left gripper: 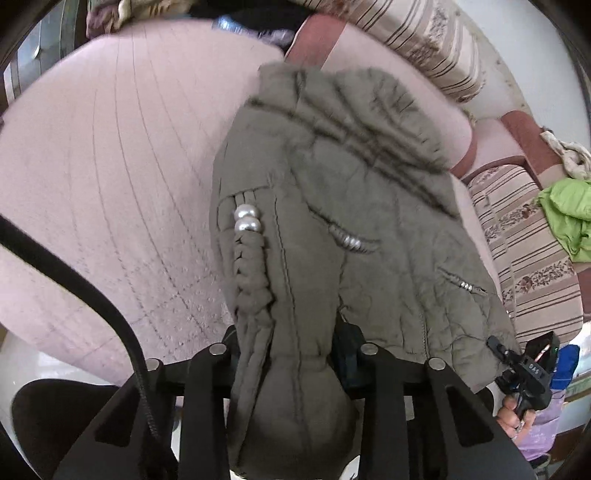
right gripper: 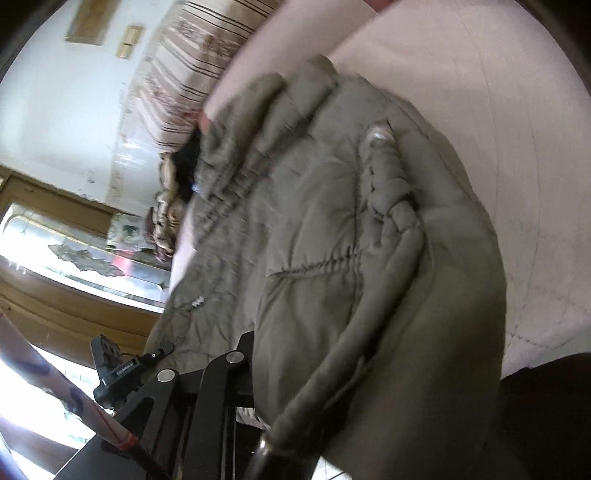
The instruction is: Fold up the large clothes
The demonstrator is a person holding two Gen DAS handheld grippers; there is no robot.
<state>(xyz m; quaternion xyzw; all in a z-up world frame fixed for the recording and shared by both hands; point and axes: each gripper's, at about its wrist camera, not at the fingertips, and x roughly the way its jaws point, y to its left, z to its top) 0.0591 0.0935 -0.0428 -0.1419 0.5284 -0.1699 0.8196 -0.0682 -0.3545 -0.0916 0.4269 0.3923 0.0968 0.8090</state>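
An olive-green padded jacket (left gripper: 332, 206) with pearl trim lies over the pink quilted sofa seat (left gripper: 110, 166). My left gripper (left gripper: 291, 354) is shut on a bunched edge of the jacket, which hides the fingertips. In the right wrist view the same jacket (right gripper: 332, 240) fills the middle, and my right gripper (right gripper: 295, 369) is shut on another edge of it, its fingers mostly covered by cloth. The right gripper also shows at the lower right of the left wrist view (left gripper: 524, 373), held in a hand.
Striped sofa cushions (left gripper: 424, 40) stand behind the seat and on the right (left gripper: 528, 251). A bright green garment (left gripper: 565, 214) lies on the right cushion. More clothes are piled at the top left (left gripper: 110, 14). A wooden window frame (right gripper: 55, 295) is at the left.
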